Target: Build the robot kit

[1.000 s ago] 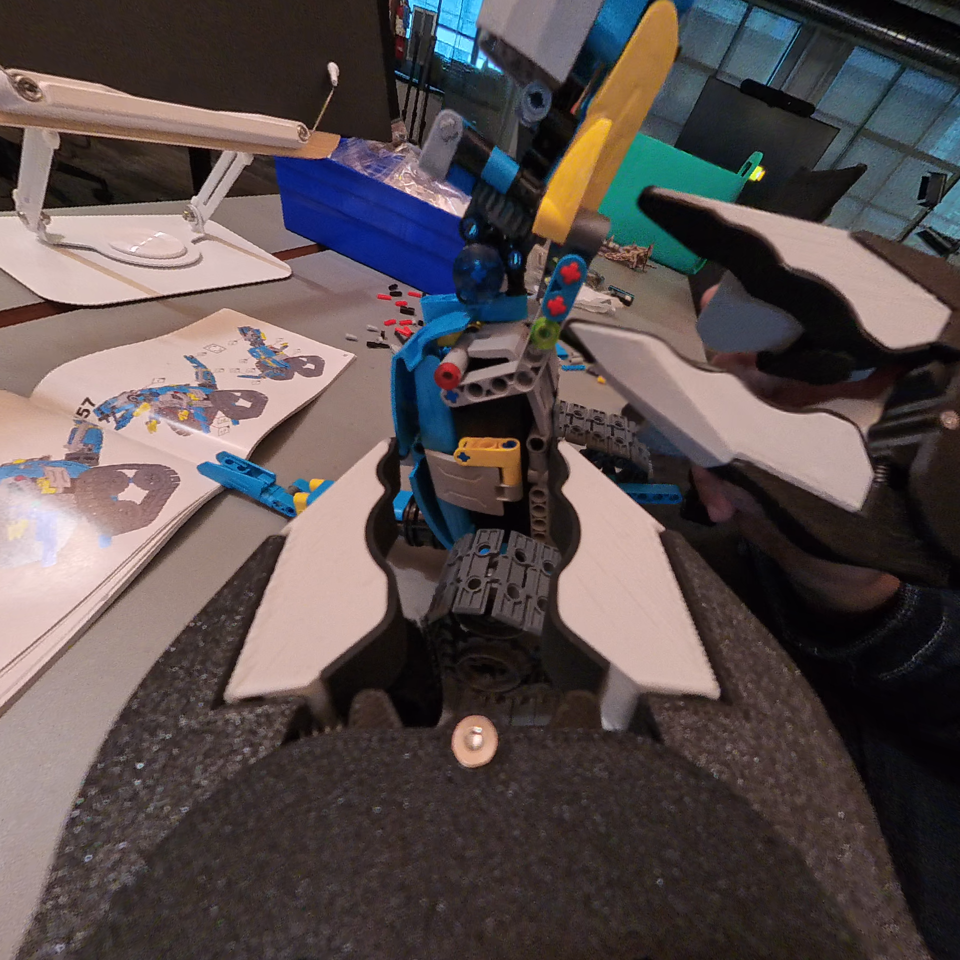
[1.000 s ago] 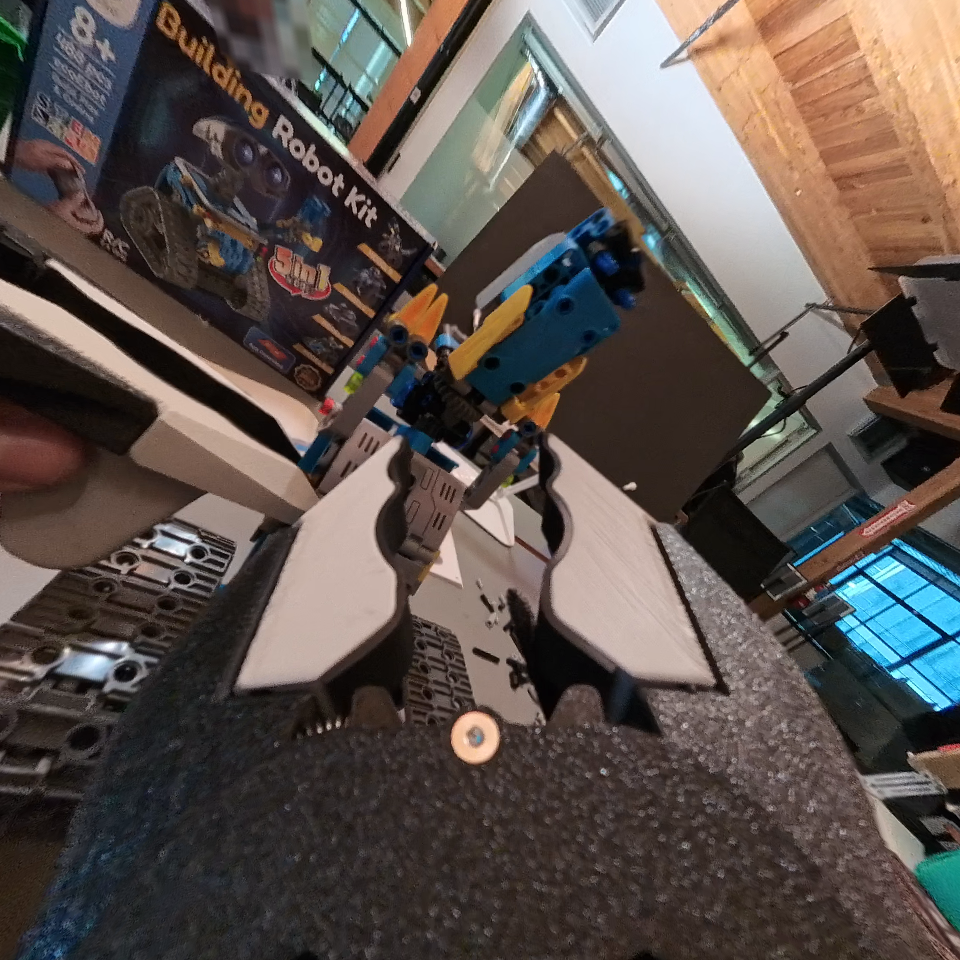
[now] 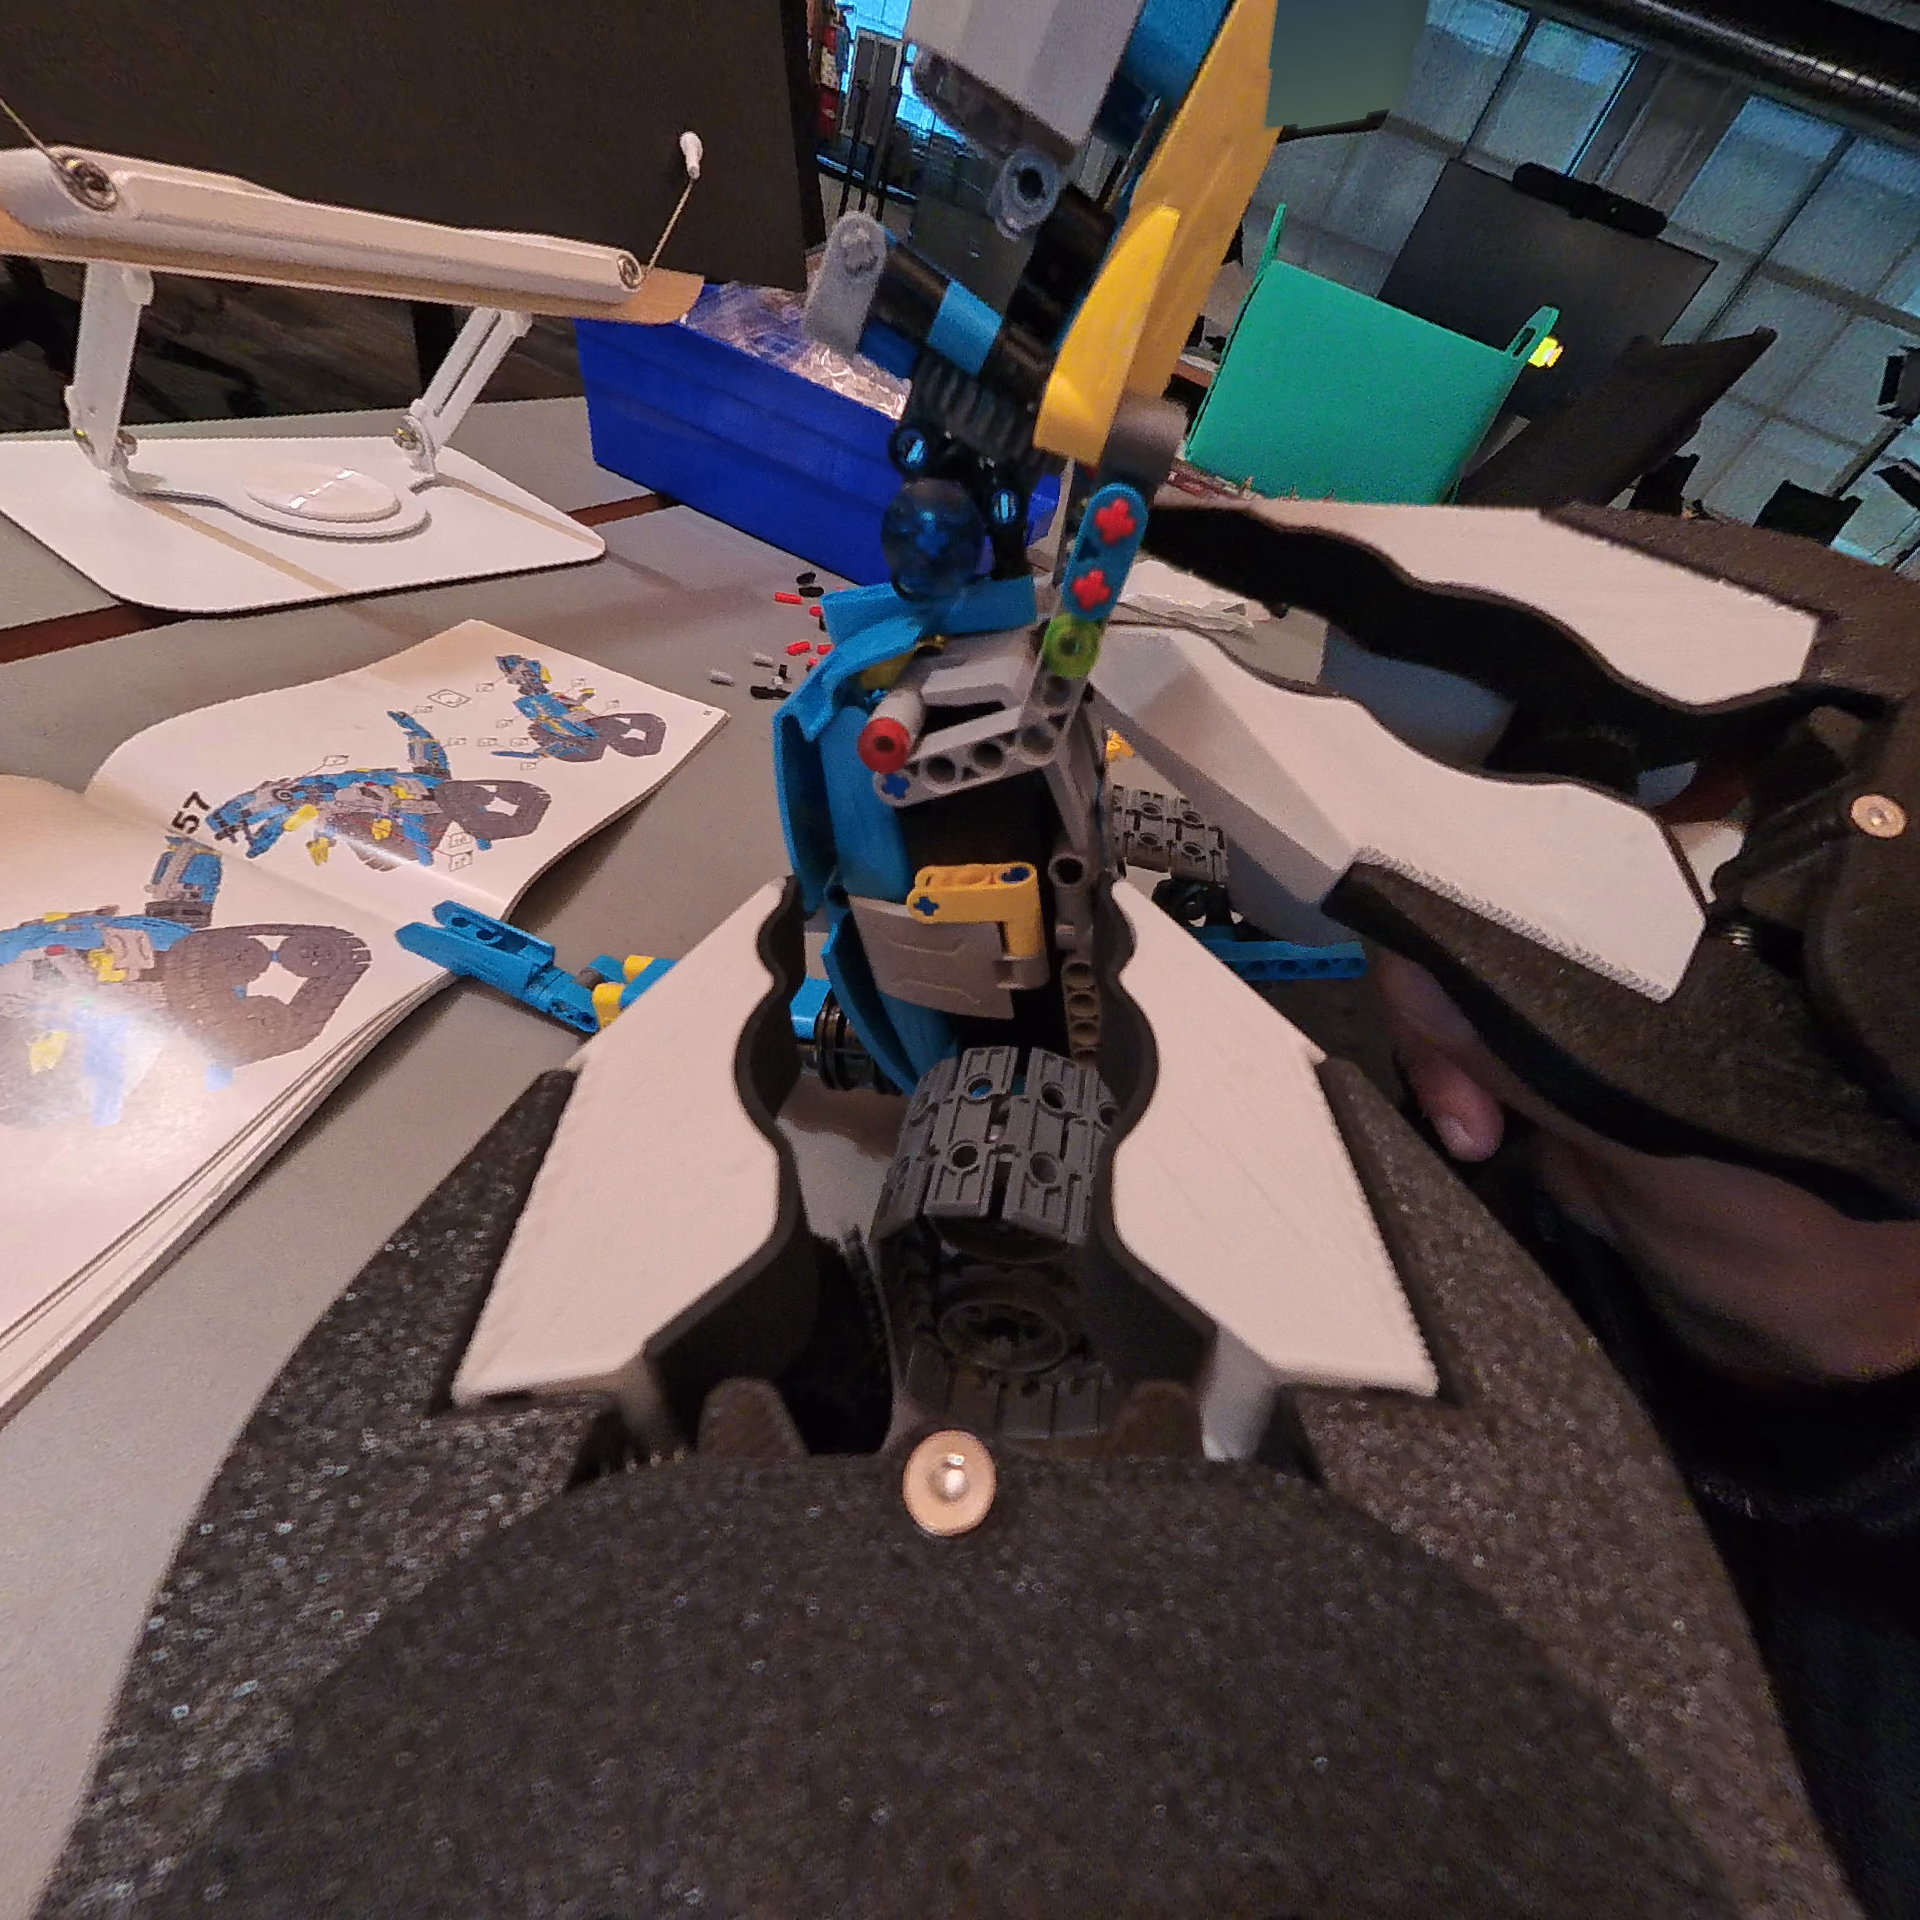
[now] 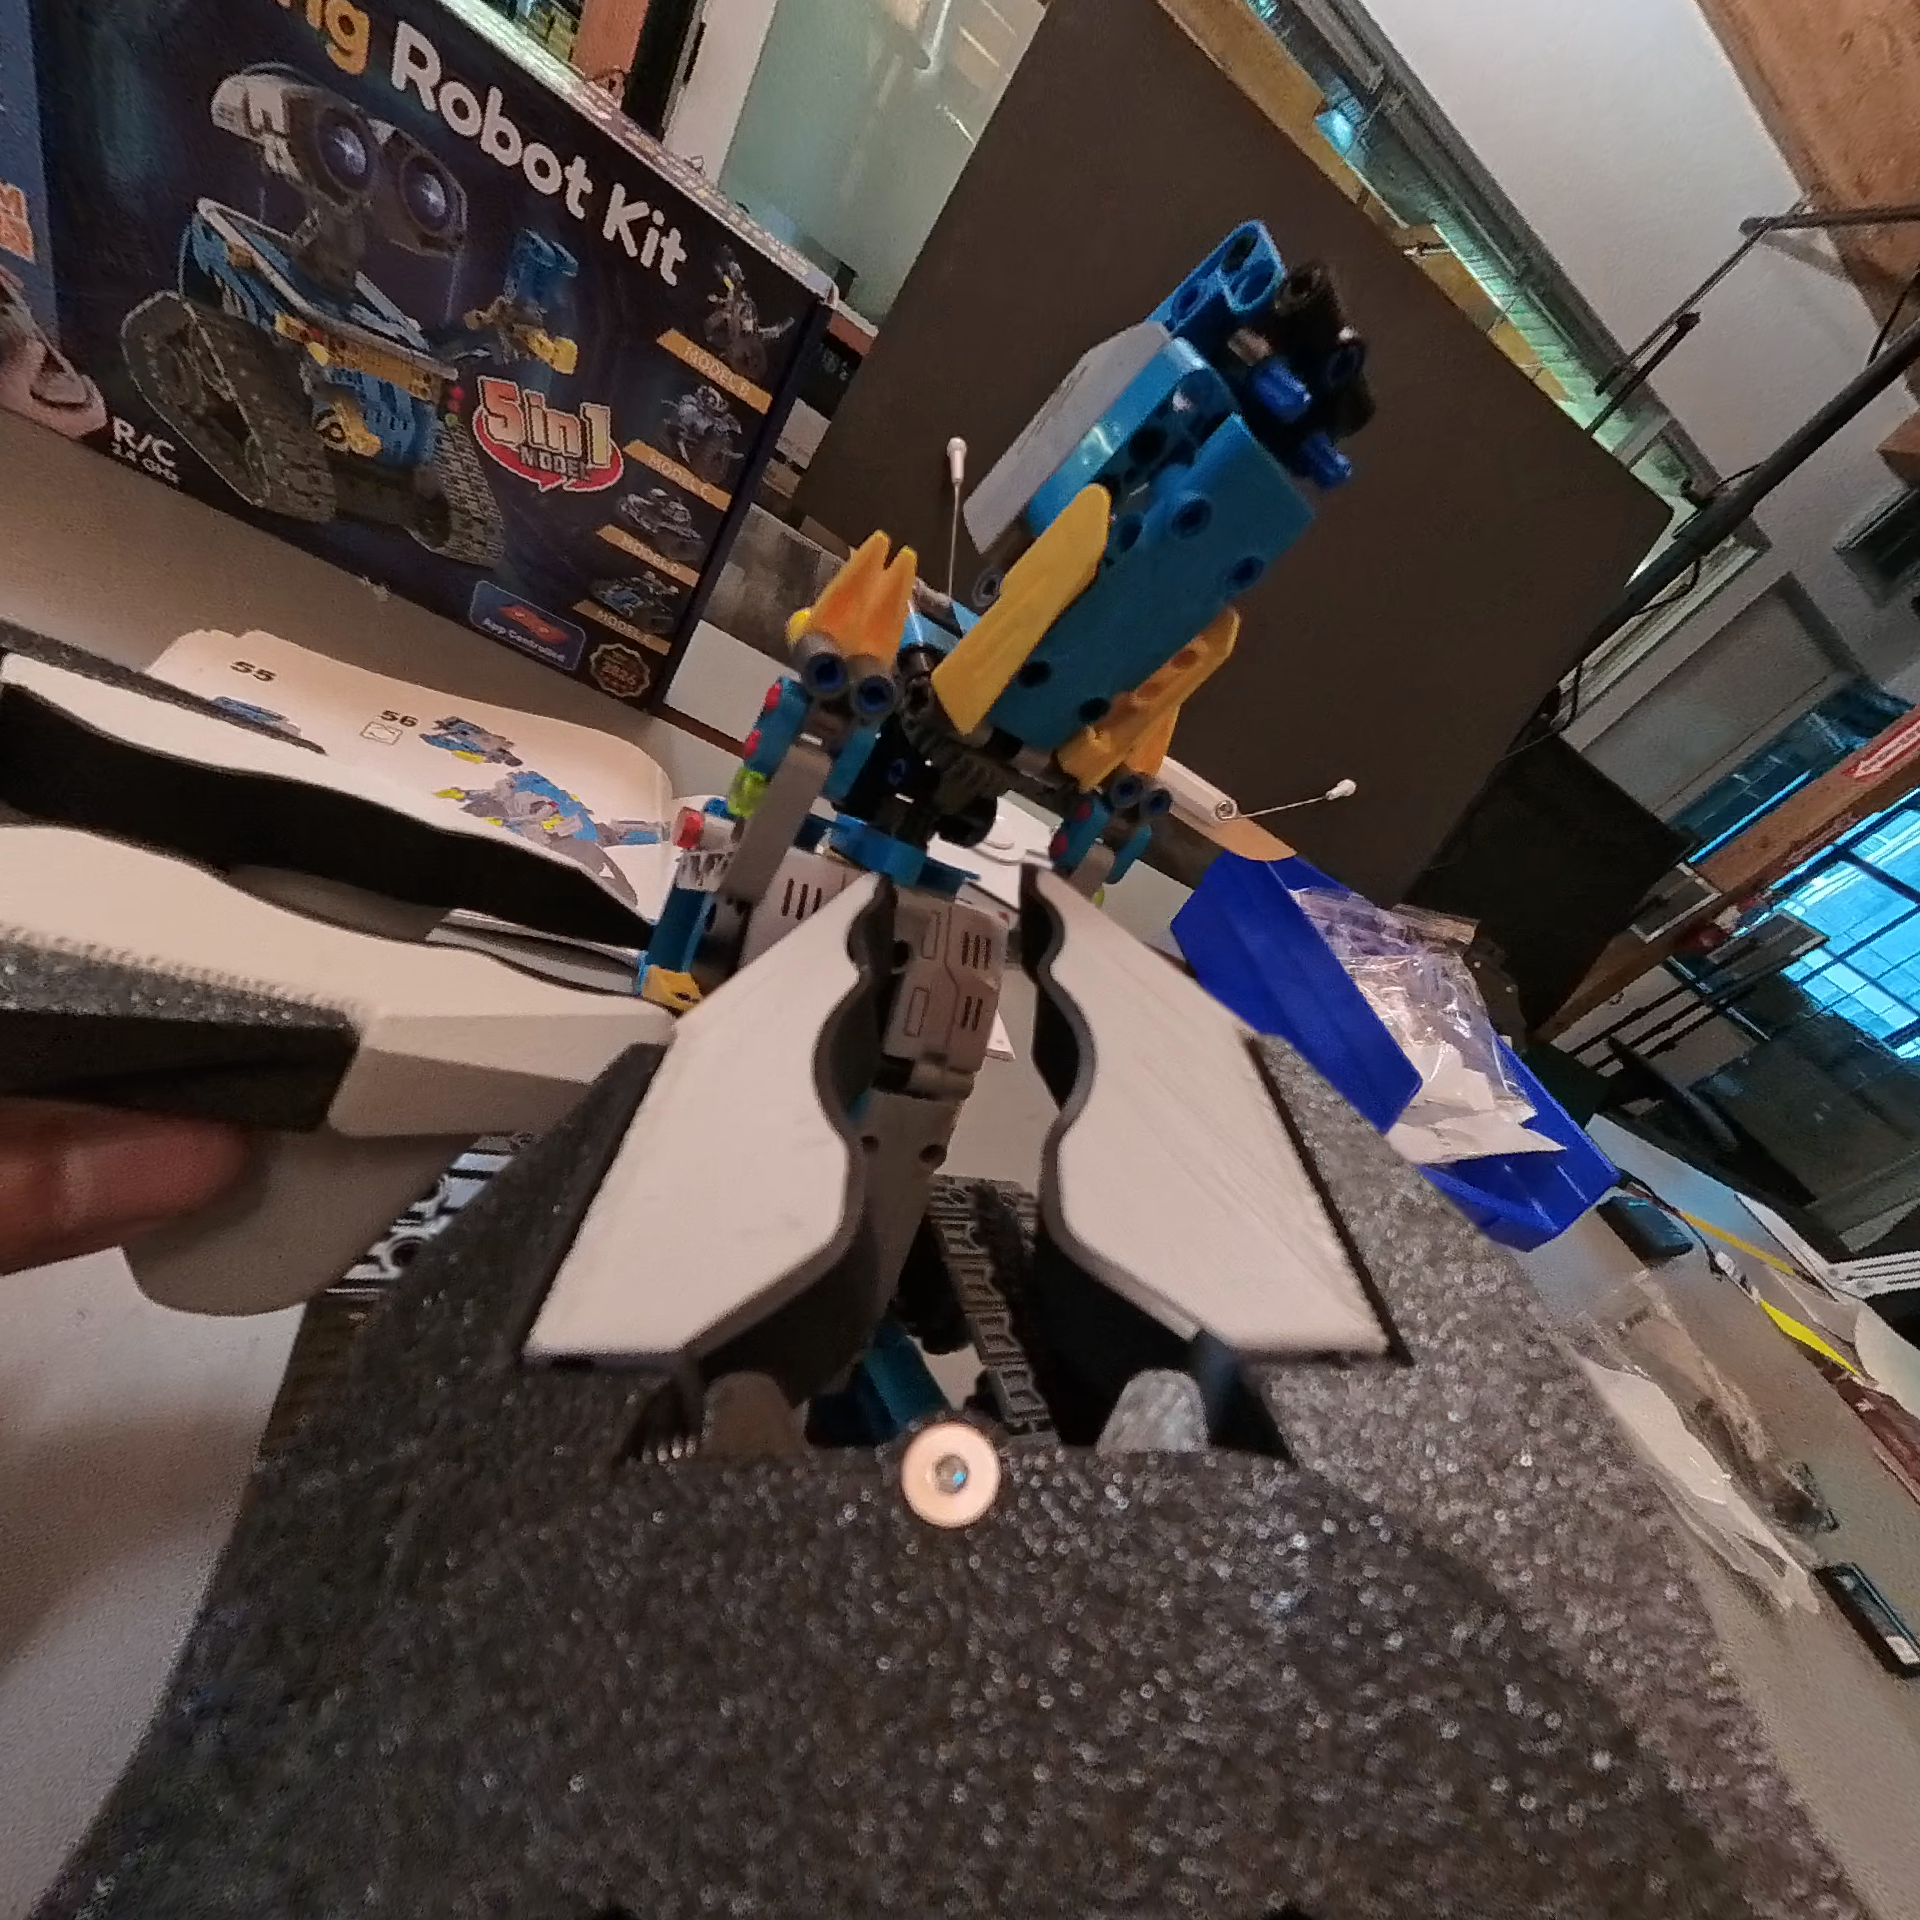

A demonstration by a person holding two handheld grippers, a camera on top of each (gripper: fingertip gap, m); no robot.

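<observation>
You had the left hand-held gripper (image 3: 951, 997) clamped narrow around the blue, yellow and grey brick-built robot model (image 3: 966, 831), steadying it upright on the grey desk (image 3: 644, 520), while your right hand-held gripper (image 4: 945, 935) straddled its grey back panel, contact unclear.

Indoor light moderate; daylight via windows (image 4: 1808, 831). Glare on booklet (image 3: 62, 987). Fisheye bending at edges; near foam soft, slight blur.

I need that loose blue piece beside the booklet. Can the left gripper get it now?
Probably not yet: the left gripper looks clamped on the model. The blue piece lies on bare table, otherwise unobstructed.
</observation>
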